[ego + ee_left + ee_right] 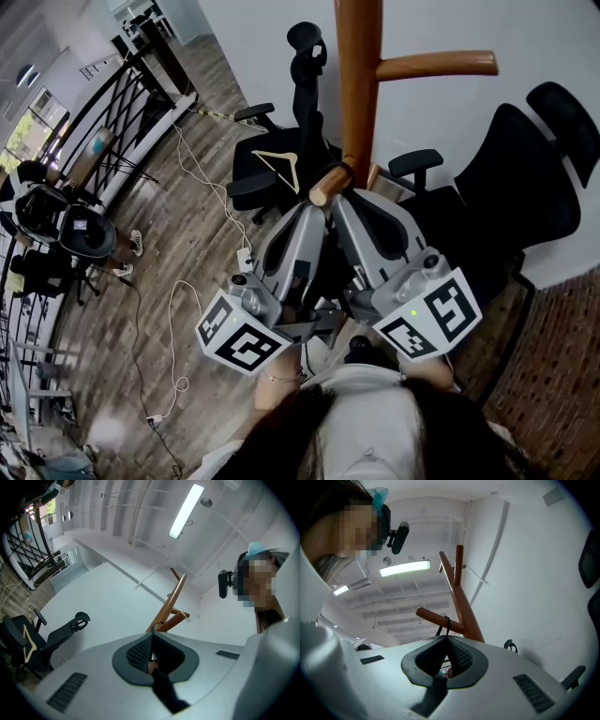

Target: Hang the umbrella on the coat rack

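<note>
Umbrella wrist loop (446,623): thin, floppy cord, probably light, sitting over the coat rack peg (436,618). Left gripper (152,644) and right gripper (446,647) are both clamped on it.

A dark wood-plank floor (187,244) carries white cables (192,173) trailing across the left and black office chairs (272,169) standing far.

The coat rack (358,84) is smooth, glossy varnished wood; the strap (446,624) looks like thin, matt black cloth.
</note>
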A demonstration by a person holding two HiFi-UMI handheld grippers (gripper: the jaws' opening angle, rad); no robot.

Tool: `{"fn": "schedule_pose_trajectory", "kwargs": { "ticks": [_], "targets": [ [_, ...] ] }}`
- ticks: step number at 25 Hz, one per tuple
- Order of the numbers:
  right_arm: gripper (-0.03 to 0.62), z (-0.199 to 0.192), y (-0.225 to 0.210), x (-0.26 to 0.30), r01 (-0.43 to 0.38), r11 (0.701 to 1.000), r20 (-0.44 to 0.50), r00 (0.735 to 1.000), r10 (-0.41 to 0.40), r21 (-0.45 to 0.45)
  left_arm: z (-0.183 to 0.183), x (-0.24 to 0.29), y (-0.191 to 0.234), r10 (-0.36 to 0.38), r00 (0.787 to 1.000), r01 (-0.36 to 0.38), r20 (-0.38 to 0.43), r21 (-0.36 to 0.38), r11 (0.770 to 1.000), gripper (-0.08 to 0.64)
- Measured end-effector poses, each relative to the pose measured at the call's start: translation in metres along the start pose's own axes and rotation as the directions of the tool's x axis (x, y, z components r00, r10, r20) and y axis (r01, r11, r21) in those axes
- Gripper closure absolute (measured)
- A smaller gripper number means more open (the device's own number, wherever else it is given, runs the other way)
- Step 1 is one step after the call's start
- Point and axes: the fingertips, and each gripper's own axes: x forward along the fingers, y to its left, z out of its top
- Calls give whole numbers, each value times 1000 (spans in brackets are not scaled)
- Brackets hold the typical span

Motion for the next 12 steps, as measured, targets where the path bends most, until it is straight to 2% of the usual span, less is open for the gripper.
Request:
{"fn": "schedule_pose_trajectory", "kwargs": {
  "ticks": [12],
  "targets": [
    [555, -10, -8, 3, 34, 999, -13, 999, -34, -7, -7, 2, 10, 11, 1000, -11, -10, -22, 1000, 546]
  ]
}}
